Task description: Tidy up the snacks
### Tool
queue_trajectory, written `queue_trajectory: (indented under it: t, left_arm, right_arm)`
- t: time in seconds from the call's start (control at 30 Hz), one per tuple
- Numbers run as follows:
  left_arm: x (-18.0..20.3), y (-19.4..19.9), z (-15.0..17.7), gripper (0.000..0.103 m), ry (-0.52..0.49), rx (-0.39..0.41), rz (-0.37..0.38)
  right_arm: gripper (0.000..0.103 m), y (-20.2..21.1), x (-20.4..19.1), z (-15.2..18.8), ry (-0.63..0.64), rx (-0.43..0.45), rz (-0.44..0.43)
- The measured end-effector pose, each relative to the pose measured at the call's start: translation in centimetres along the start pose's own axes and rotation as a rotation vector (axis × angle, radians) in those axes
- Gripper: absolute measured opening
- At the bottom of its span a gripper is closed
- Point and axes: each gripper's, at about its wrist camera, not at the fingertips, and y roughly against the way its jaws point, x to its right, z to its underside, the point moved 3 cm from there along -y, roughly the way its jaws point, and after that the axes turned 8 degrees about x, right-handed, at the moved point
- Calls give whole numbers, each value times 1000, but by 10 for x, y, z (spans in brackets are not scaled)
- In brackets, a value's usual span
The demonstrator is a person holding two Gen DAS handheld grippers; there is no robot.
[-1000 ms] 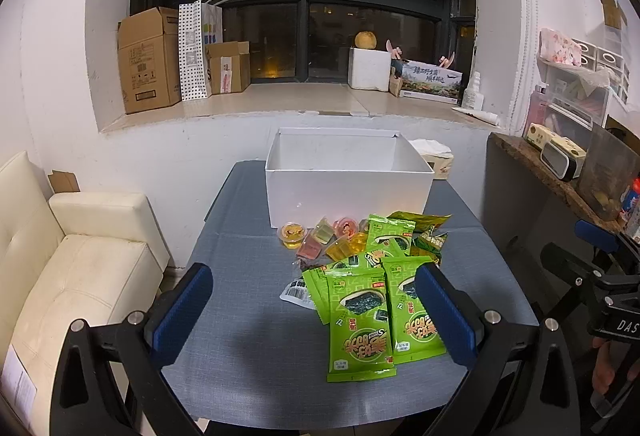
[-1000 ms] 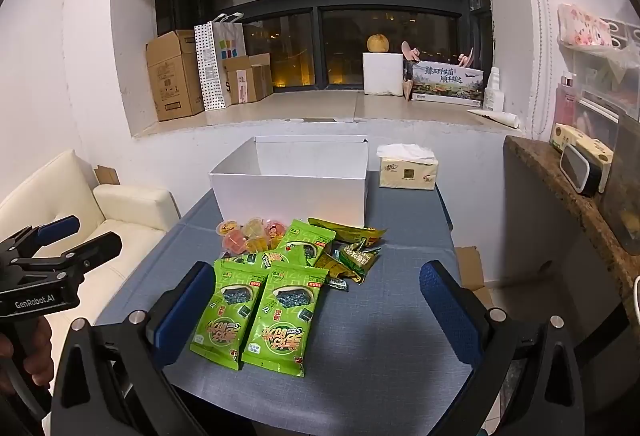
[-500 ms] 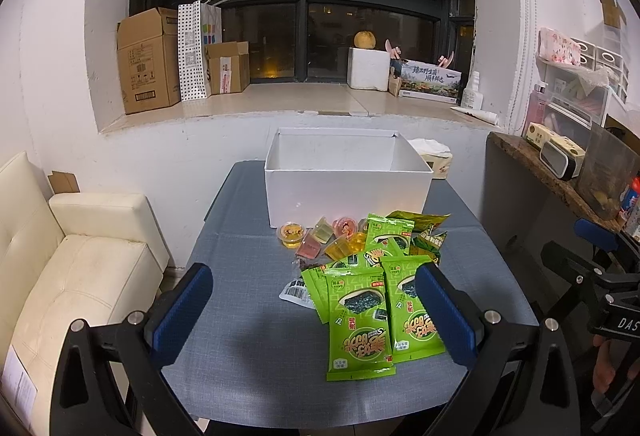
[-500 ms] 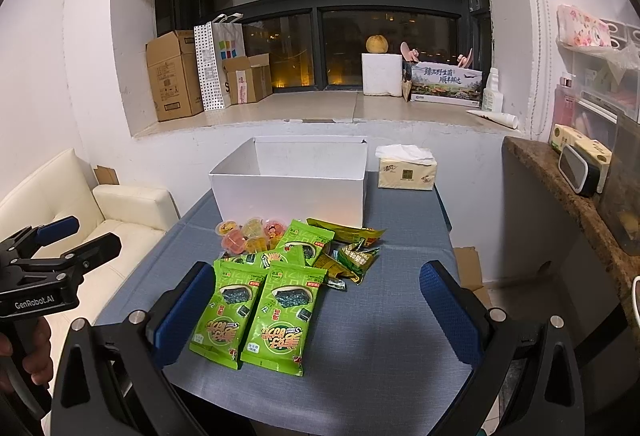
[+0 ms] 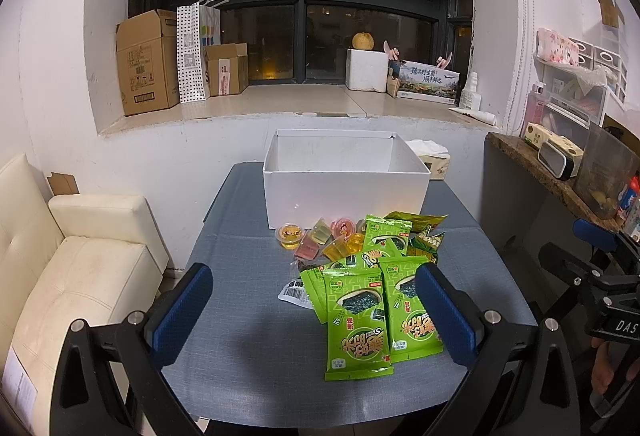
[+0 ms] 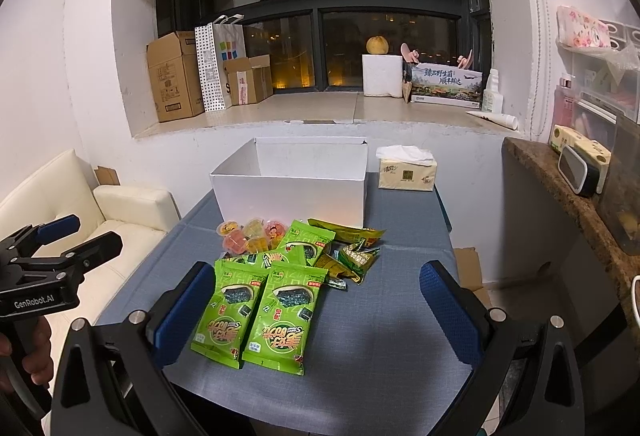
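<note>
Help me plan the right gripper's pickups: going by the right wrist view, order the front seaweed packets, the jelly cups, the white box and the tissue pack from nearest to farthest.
1. Seaweed packets: just ahead, toward the left finger.
2. Jelly cups: behind the packets, left of centre.
3. White box: behind the cups, centre.
4. Tissue pack: far right, beside the box's back end.

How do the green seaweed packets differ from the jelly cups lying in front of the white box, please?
The green seaweed packets are flat printed pouches, while the jelly cups are small, rounded and see-through. The seaweed packets lie nearest the cameras, overlapping each other; the jelly cups cluster close against the white box. The packets are all green, the cups orange, pink and yellow. Both lie on the grey table, outside the box.
</note>
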Motion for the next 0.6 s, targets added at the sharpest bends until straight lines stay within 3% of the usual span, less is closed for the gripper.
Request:
queue_trajectory:
  t: [0.6]
  left_arm:
    - [3,2,-1,103,-7,1,3]
  right_arm:
    - [103,1,-1,0,1,5,-3]
